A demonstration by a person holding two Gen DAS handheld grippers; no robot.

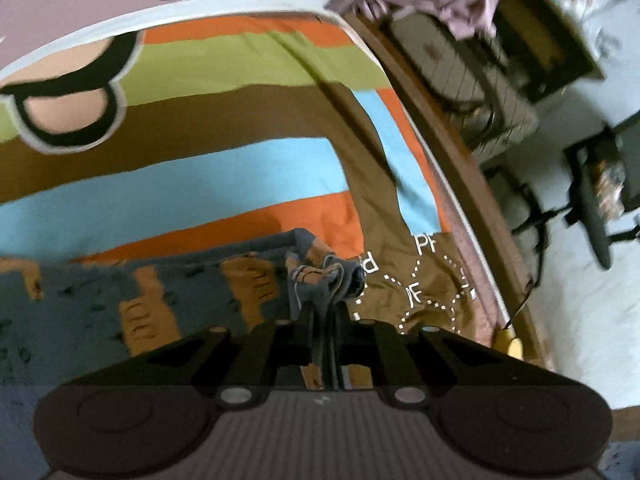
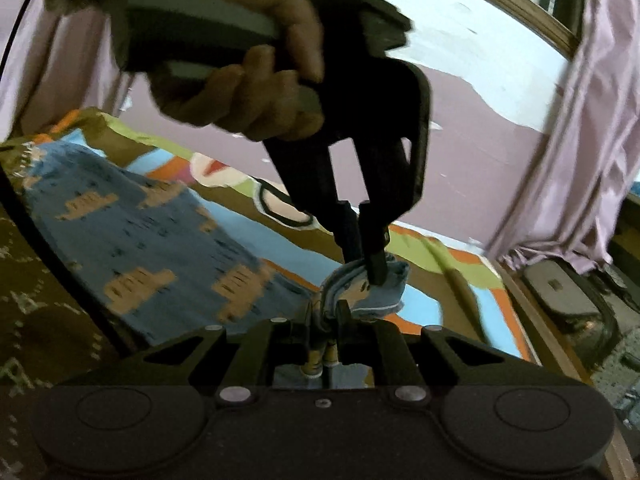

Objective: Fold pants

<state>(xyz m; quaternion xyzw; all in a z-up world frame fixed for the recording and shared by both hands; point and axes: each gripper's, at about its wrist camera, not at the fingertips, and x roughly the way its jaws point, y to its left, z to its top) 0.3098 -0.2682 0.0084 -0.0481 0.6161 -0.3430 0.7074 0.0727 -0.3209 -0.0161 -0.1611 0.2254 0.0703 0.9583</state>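
Only the right wrist view showed the person's hand (image 2: 248,84) — fingers curled around the handle of the left gripper (image 2: 366,258), which angled steeply downward with its tips pinching a bunched edge of the pants (image 2: 160,240). From the left wrist view that hand was out of sight; instead it showed the floor beside the bed, with a dark chair (image 1: 600,200) standing well apart from the mattress edge.

The left gripper (image 1: 324,304) was clenched on a gathered wad of blue fabric with orange patches. The right gripper (image 2: 325,312) was likewise clamped on the same bunched edge, just beside the other's tips — the two nearly touching.

The pants lay spread across the striped bedsheet (image 1: 240,112), the rest of the cloth trailing off to the left. A pale purple curtain (image 2: 580,160) hung at the right.
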